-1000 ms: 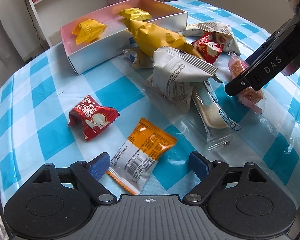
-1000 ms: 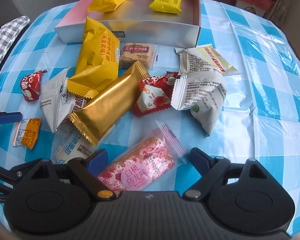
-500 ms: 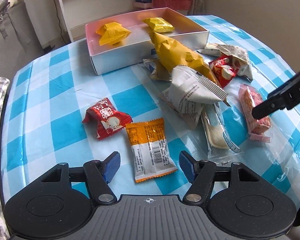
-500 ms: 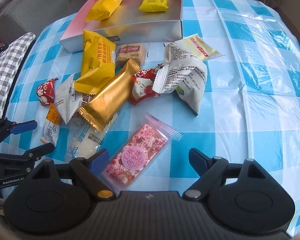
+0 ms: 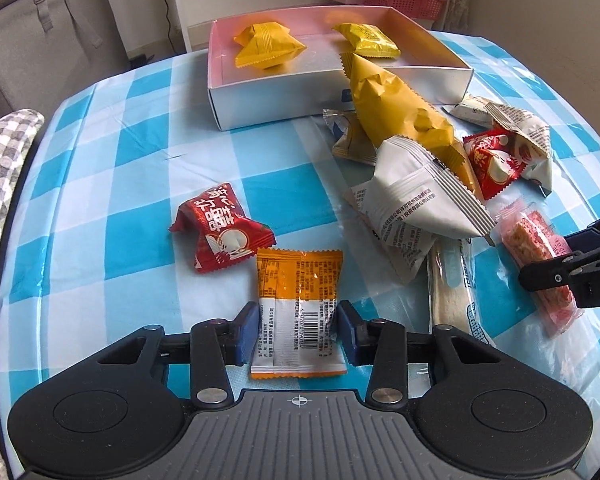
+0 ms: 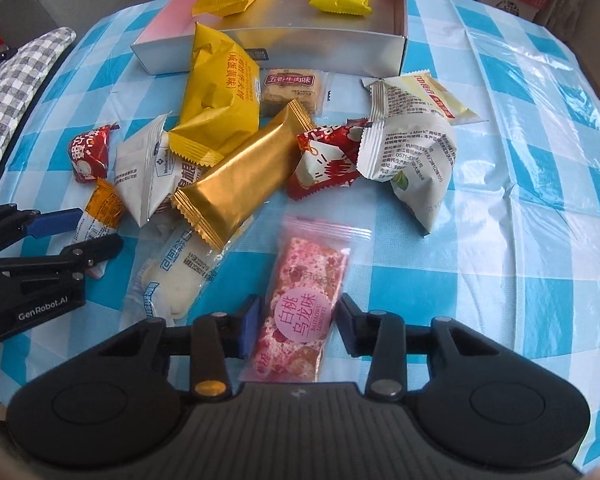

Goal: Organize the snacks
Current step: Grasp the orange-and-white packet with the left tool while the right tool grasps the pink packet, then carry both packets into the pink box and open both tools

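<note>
Both pairs of jaws have just been closing. Since a second ago, the left gripper [image 5: 298, 330] has closed on the orange-and-white packet [image 5: 298, 312], its blue pads pressing the packet's sides on the checked tablecloth [image 5: 112, 184]. Likewise the right gripper [image 6: 298, 326] now pinches the pink bar [image 6: 300, 312]. Beyond, the open box [image 5: 300, 98] holds two yellow packets [image 5: 268, 46].
</note>
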The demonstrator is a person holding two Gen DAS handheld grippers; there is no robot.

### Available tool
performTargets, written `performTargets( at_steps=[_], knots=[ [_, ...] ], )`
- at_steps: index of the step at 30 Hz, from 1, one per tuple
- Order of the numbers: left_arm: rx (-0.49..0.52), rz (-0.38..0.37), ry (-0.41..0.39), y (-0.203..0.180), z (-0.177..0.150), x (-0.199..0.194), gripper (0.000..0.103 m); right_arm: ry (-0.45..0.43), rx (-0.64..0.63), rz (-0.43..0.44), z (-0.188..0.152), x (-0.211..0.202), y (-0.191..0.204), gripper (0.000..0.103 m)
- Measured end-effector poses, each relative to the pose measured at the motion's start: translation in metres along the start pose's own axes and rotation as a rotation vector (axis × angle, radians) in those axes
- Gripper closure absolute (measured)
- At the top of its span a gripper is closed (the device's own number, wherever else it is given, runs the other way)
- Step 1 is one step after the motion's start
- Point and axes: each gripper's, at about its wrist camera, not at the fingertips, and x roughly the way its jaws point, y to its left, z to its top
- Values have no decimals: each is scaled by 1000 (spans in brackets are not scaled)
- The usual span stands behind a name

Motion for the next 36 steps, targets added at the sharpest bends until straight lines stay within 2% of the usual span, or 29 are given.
performTargets(
  at_steps=[7, 14, 21, 29, 36],
  knots=[
    [2, -5, -2, 0, 0, -7, 67, -39, -29, -10, -6, -11, 1, 74],
    [-11, -23, -41, 3, 4, -25, 67, -91, 6, 4, 0, -30, -12, 74],
    [-40, -46, -87, 8, 12, -45, 67, -135, 34, 44, 7, -44, -18, 74],
    [-79, -75, -162, 13, 26, -67, 67, -224, 57, 104, 19, -68, -21, 74],
    [-97, -82, -198, 15, 46, -69, 67, -283, 92, 147, 40, -73, -22, 74]
  ],
)
